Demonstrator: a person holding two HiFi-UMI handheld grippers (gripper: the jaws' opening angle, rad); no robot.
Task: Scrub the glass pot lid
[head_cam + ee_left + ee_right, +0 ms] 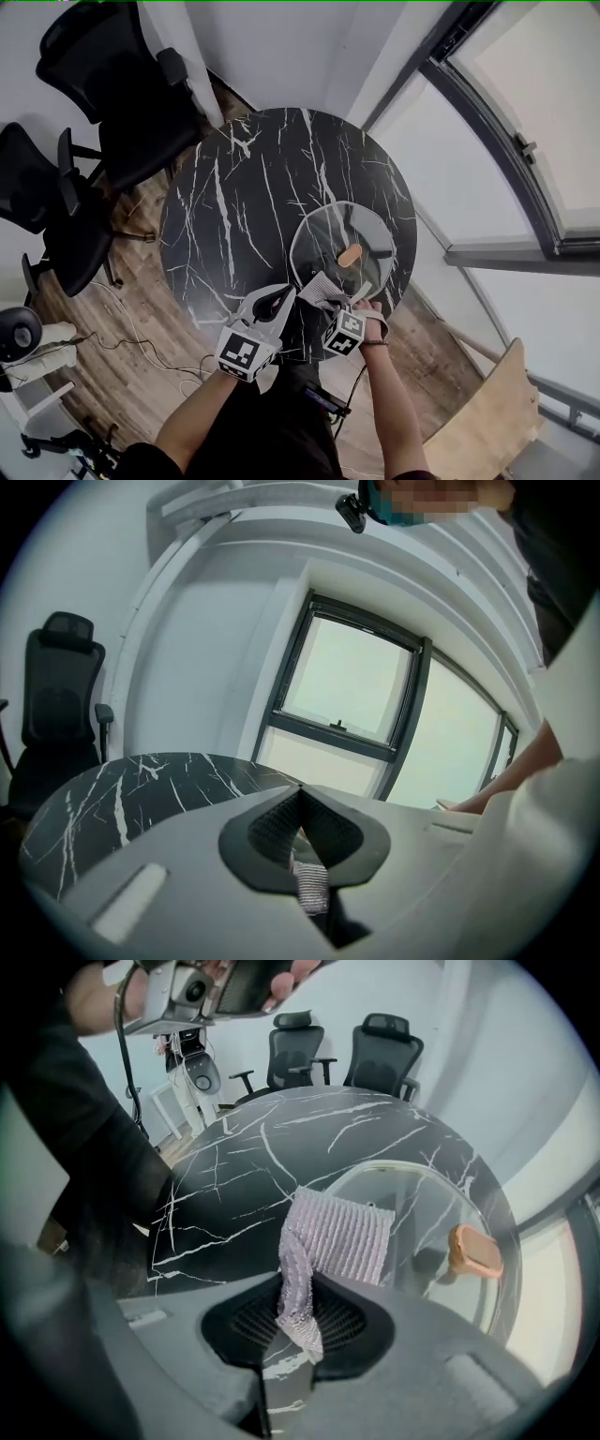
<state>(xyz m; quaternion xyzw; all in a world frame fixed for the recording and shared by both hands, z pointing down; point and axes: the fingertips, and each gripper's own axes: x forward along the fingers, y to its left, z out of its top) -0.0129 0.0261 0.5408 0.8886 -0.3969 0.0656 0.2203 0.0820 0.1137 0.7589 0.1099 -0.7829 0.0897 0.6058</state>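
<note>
Scrub status: right hand-held gripper (305, 1293) points steeply down, jaws closed on one corner of a ribbed grey cloth (342, 1237). The rest of the cloth fans out ahead of the jaws, its far edge over the near rim of the glass lid (427, 1208); contact with the glass not certain from here. Lid lies flat on the table (234, 197), knob (475, 1251) up, ahead and to the right of that gripper. Left hand-held gripper (300, 803) sits just beside the right one, aimed nearly level across the table and not at the lid. Its jaws are shut, with a narrow fabric strip (309, 885) pinched in the gap; cannot tell whether the strip belongs to the same cloth. Nothing steadies the lid. Judgement: cloth is in hand and at the lid, so pick-up is done; wiping covers the near rim at most, with the centre round the knob and the far half left. No suds or water seen. Count: lid 1, knob 1, cloth 1 clearly seen, hand-held grippers 2, table 1, office chairs (384, 1054) 2, beyond the table.
</note>
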